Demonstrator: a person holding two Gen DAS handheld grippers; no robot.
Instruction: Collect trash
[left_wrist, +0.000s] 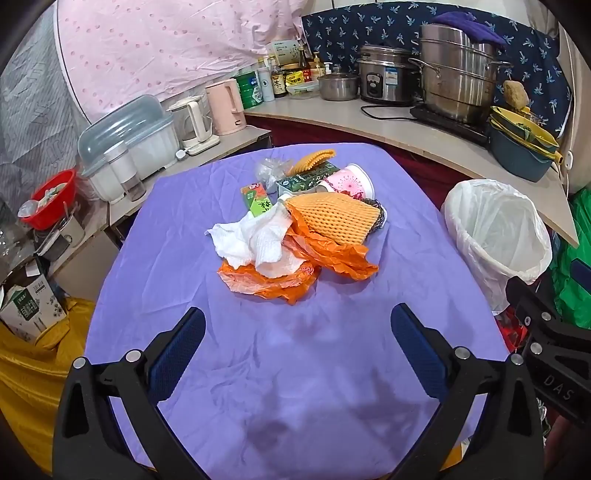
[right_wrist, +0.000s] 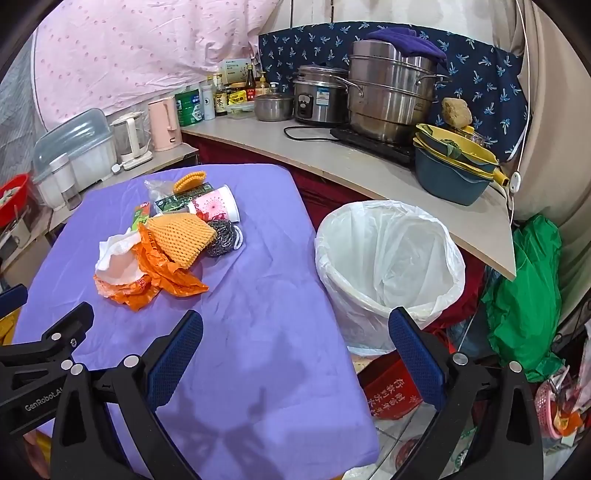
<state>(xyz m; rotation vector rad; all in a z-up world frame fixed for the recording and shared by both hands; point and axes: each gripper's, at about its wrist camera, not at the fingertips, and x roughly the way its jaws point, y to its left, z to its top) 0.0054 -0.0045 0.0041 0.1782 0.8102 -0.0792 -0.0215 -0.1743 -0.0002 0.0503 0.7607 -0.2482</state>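
Left gripper (left_wrist: 297, 325): fingers (left_wrist: 177, 354) spread wide with nothing between them, tilted down over bare purple cloth.
Worktop (left_wrist: 295, 369): covered by a purple cloth; it fills the space under and ahead of the left fingers.
Trash pile: well ahead of the left fingers, near the middle of the cloth; ahead and to the left of the right fingers.
Paper towel (left_wrist: 255, 240): white, crumpled, at the near left of the pile, lying on the orange plastic bag (left_wrist: 280, 277).
Green carton (left_wrist: 256, 201): just behind the paper towel.
Foam net (left_wrist: 332, 218): orange mesh sleeve, resting on the bag, right of the towel.
Paper cup (left_wrist: 351, 182): pink-patterned, lying on its side behind the foam net.
Steel scourer (right_wrist: 223, 236): touching the foam net's right end.
Right gripper (right_wrist: 295, 325): fingers (right_wrist: 417, 358) set wide apart, empty, pointing down across the worktop's right edge.
Bin (right_wrist: 388, 273): lined with a white bag, standing off the worktop's right side, just ahead of the right finger of the right gripper; nothing shows inside but the liner.
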